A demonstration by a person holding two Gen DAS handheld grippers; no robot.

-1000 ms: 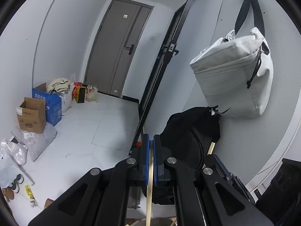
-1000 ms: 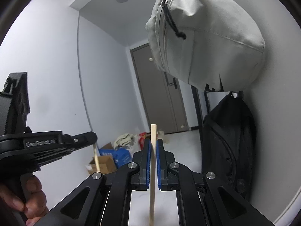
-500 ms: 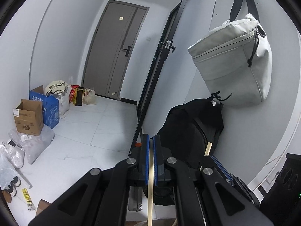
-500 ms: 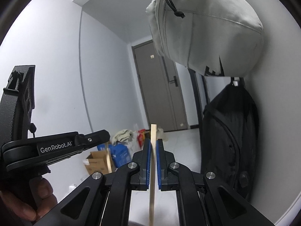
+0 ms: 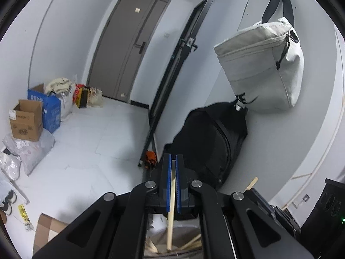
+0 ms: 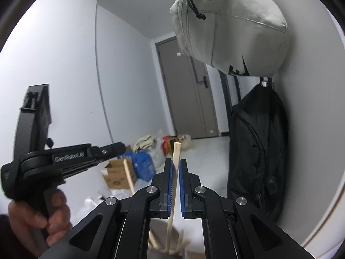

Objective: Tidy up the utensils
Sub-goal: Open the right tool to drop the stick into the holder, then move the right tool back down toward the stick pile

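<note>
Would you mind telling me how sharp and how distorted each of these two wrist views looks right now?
Left wrist view: mostly sharp, with the door and walls bowed by the fisheye and dark corners. Right wrist view: the left gripper and the hand holding it are motion-blurred, while the right gripper and its wooden stick stay crisp.

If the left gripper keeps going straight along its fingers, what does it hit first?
Probably the black backpack leaning against the white wall: it sits just beyond the left gripper, which is shut on a wooden chopstick. Depth is unclear in the fisheye view.
</note>
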